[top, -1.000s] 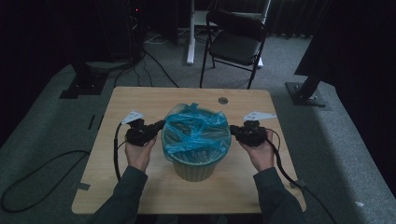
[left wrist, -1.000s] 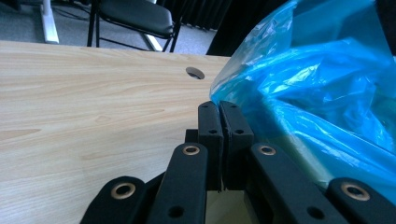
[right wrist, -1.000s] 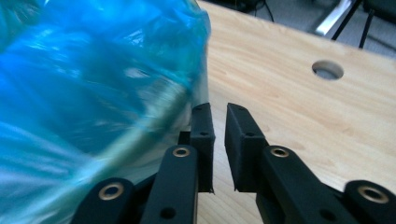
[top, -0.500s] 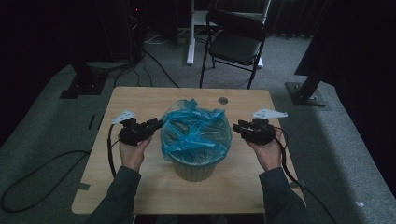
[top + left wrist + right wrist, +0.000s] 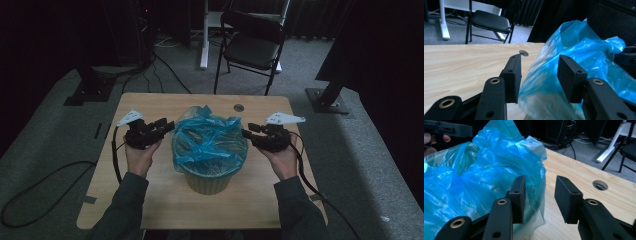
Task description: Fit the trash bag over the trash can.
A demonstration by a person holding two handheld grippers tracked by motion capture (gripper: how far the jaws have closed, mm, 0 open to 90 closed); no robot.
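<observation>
Left gripper [image 5: 164, 125] and right gripper [image 5: 248, 131] face each other, held level. Both jaws have just been opening and grip nothing.

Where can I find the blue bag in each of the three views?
High view: the blue bag lines the bin at table centre.
Left gripper view: the bag fills the right half, reaching between the open jaws.
Right gripper view: the bag fills the left half, behind the left jaw.
Shared landmark: the round table hole.

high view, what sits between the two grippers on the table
In the high view, the bin with its blue bag stands between the left gripper and right gripper.
</observation>
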